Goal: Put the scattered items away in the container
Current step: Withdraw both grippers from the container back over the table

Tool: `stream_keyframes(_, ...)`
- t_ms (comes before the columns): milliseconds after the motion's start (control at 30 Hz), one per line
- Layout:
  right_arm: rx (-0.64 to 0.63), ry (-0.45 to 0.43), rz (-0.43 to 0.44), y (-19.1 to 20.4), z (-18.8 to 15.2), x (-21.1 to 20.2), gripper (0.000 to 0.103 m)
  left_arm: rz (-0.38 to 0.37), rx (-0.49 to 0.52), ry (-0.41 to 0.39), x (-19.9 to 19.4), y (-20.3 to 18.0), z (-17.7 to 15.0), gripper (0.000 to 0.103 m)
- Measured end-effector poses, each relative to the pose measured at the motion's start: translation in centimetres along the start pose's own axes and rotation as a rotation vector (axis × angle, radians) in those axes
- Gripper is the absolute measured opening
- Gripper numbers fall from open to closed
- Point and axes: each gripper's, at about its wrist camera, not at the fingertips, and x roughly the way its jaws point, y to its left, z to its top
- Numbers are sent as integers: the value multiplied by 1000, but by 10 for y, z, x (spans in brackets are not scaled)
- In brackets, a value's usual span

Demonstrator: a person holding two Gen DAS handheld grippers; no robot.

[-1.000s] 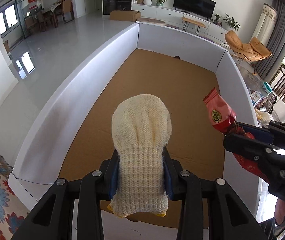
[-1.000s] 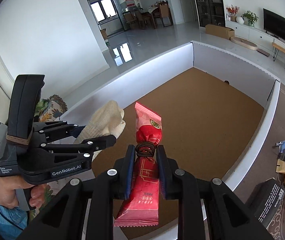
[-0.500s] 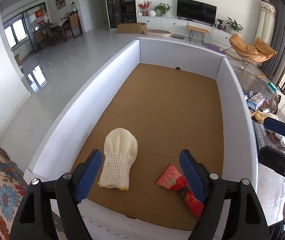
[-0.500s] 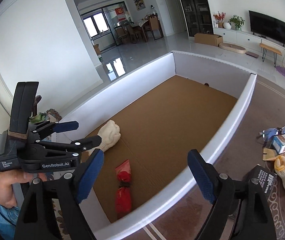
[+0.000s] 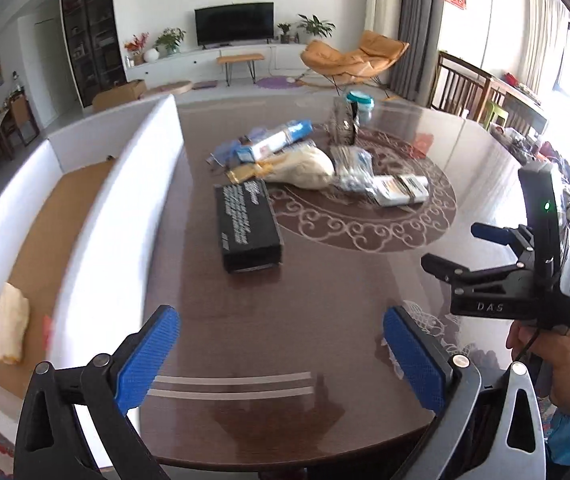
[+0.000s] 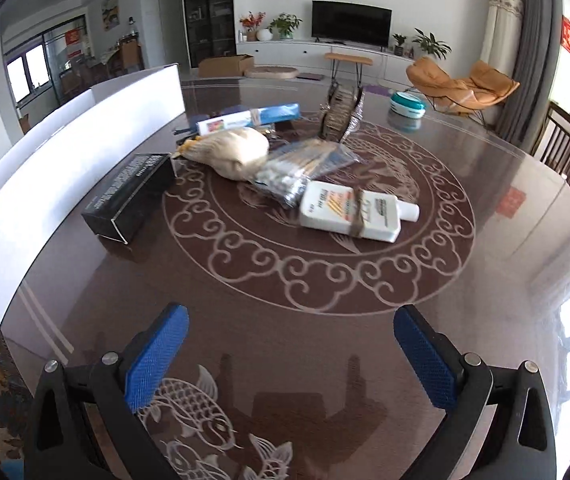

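Note:
The white-walled box (image 5: 133, 200) with a cardboard floor stands at the table's left; it also shows in the right wrist view (image 6: 85, 152). Inside lie a cream knitted glove (image 5: 12, 322) and a red snack packet (image 5: 47, 330). On the table lie a black box (image 5: 247, 224) (image 6: 131, 196), a second cream glove (image 5: 305, 168) (image 6: 233, 152), a clear packet of swabs (image 6: 301, 168), a white bottle (image 6: 357, 212) and a blue-white carton (image 5: 277, 140). My left gripper (image 5: 281, 356) is open and empty above the table's near edge. My right gripper (image 6: 291, 360) is open and empty; it also shows in the left wrist view (image 5: 501, 252).
A dark patterned round table (image 6: 325, 300) carries the items. A teal-lidded jar (image 6: 407, 106) and a clear wrapped stack (image 6: 343, 114) stand at the far side. Wooden chairs (image 5: 465, 88) stand at the right.
Both grippers opened and dropped the glove and the red packet into the box. Both then swung right, away from the box, and now face the items on the table.

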Motion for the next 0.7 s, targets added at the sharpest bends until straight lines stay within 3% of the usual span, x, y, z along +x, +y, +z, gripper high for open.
stream_keyframes(100, 41, 37, -10, -25, -11, 8, 103, -7, 30, 70, 42, -38, -11, 103)
stream_keyframes(233, 65, 53, -14, -40, -17, 12, 103, 1, 49, 80, 65, -66, -13, 103)
stream_keyframes(400, 98, 45, 13, -48, -17, 24, 103, 7, -30, 113, 89, -63, -5, 103)
stream_keyframes(533, 94, 32, 15, -49, -16, 28, 103, 56, -33, 123, 99, -62, -5, 103)
stream_keyframes(700, 46, 60, -48, -38, -14, 35, 103, 62, -28, 105, 111, -66, 7, 103)
